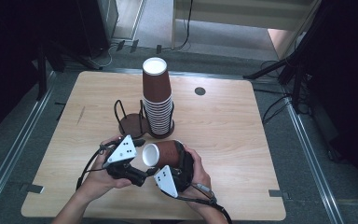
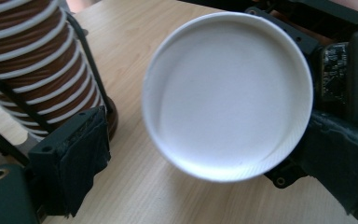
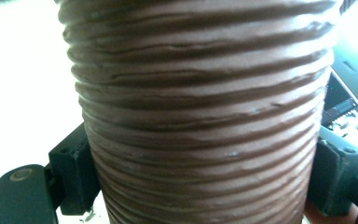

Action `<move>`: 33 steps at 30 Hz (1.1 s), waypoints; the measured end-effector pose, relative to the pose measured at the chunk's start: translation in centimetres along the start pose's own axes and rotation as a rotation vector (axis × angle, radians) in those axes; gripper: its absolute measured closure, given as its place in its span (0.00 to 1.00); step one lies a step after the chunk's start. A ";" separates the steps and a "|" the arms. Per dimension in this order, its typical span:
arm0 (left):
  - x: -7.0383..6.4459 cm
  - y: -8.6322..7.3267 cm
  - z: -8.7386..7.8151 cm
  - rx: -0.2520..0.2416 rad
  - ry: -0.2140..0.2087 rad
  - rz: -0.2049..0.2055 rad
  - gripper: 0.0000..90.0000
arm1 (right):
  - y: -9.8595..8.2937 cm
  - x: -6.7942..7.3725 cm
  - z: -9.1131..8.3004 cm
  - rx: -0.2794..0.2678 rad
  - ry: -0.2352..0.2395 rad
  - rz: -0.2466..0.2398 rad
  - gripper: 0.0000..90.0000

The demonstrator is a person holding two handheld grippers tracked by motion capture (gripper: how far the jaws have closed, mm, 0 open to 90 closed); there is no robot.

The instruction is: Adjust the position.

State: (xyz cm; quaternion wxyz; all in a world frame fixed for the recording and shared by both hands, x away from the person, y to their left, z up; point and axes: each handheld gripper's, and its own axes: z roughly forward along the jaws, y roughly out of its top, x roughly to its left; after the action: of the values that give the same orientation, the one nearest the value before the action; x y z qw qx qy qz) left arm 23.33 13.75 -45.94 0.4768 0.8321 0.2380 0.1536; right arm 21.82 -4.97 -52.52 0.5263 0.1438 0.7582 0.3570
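Note:
A single ribbed brown paper cup (image 1: 168, 153) lies on its side above the table's front middle. My right gripper (image 1: 175, 157) is shut across its body (image 3: 200, 116), one jaw on each side. The cup's white round end (image 2: 228, 93) faces my left gripper (image 1: 141, 161), which is open; its jaws stand wide on either side of that end, and the left jaw is well apart from it. Behind stands a tall stack of upside-down brown cups (image 1: 158, 98) in a black wire holder (image 1: 131, 123). The stack (image 2: 32, 60) is at the left of the left gripper view.
The holder's left slot (image 1: 130, 126) has no cups in it. A small dark round cap (image 1: 200, 91) sits in the wooden table (image 1: 233, 140) at the back right. Dark stands and cables line the floor around the table.

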 end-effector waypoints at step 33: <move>-0.4 -0.4 0.2 0.012 -0.037 0.040 0.24 | 0.0 0.5 -0.4 -0.064 0.120 0.002 0.08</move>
State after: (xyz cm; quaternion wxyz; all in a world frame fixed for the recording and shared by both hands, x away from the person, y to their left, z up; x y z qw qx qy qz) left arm 23.02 13.60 -46.42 0.4730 0.8423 0.2135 0.1460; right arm 21.27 -4.78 -52.82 0.4838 0.1058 0.7764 0.3897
